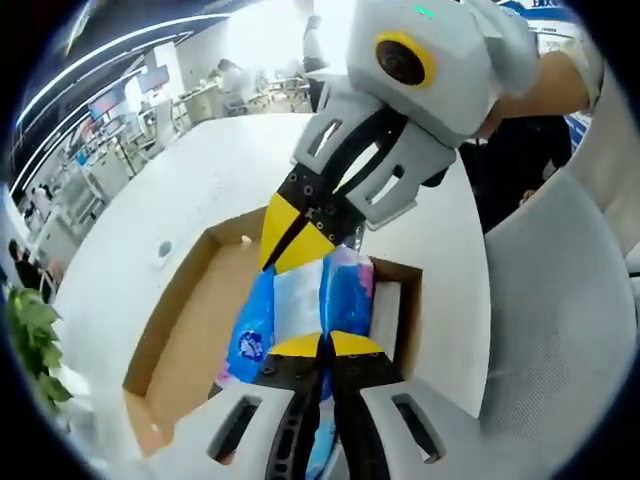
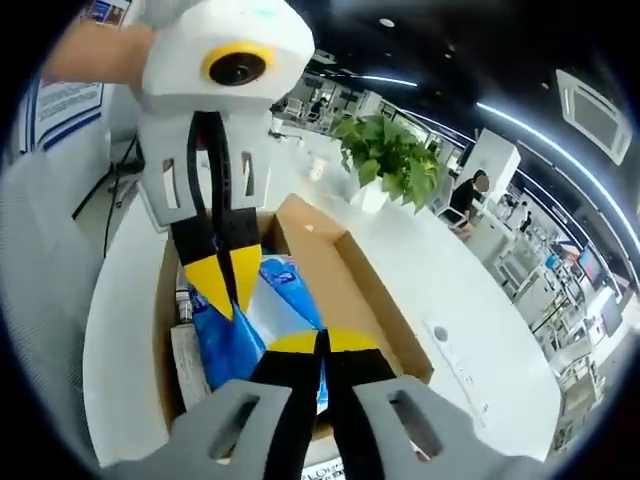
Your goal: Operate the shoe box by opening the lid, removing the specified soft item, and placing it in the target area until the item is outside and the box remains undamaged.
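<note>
- Grippers: our left gripper (image 1: 322,345) and right gripper (image 2: 322,340) both pinch the blue soft pack (image 1: 300,300), frame centre.
- Box: cardboard shoe box (image 1: 190,310) lies open on the white table (image 1: 200,180).

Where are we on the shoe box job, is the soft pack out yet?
Done: the cardboard box stands open on the white table, no lid over it. In hand: both grippers are closed on the blue soft pack, the left gripper at one end, the right gripper at the other. The pack still sits over the box's inside. Left: lift it clear and set it down outside the box.
</note>
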The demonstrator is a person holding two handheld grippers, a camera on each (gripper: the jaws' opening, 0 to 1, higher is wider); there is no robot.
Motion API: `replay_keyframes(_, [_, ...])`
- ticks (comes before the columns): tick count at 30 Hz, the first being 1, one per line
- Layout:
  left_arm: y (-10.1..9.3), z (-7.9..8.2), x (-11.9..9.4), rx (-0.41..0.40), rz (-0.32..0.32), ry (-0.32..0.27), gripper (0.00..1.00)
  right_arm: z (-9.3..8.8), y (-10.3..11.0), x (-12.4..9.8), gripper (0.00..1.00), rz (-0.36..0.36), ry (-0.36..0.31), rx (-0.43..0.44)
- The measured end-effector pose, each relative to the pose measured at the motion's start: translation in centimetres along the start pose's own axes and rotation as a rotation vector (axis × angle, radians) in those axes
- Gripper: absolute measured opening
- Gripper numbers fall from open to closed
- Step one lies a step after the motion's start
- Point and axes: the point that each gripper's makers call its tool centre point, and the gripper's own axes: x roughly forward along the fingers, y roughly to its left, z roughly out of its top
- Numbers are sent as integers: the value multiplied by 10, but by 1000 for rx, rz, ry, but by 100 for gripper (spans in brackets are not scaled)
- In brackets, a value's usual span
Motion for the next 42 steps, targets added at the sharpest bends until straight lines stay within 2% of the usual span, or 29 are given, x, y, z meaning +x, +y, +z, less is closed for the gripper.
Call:
replay_keyframes(5, [-3,8,-6,9,10,-8,0,9,-4,-11,0,8,-7,9])
replay_keyframes(10, [-11,23,-9,13,1,-38,0,12,-7,-23,0,5,-15,13])
replay_keyframes(19, [-28,66,-6,50,-24,-100,0,9,-19,-53,0,-23,-18,22])
replay_keyframes(30, [-47,108,12,92,-58,-131,0,-13,-39,-97,0,-73,0,47])
replay_keyframes(37, [-61,142,31,136,-95,-136,0,-31,-52,-123,0,-99,13,73])
replay_keyframes(42, [-68,157,46,129,-115,-152,0,-48,-64,-143,0,-119,24,100])
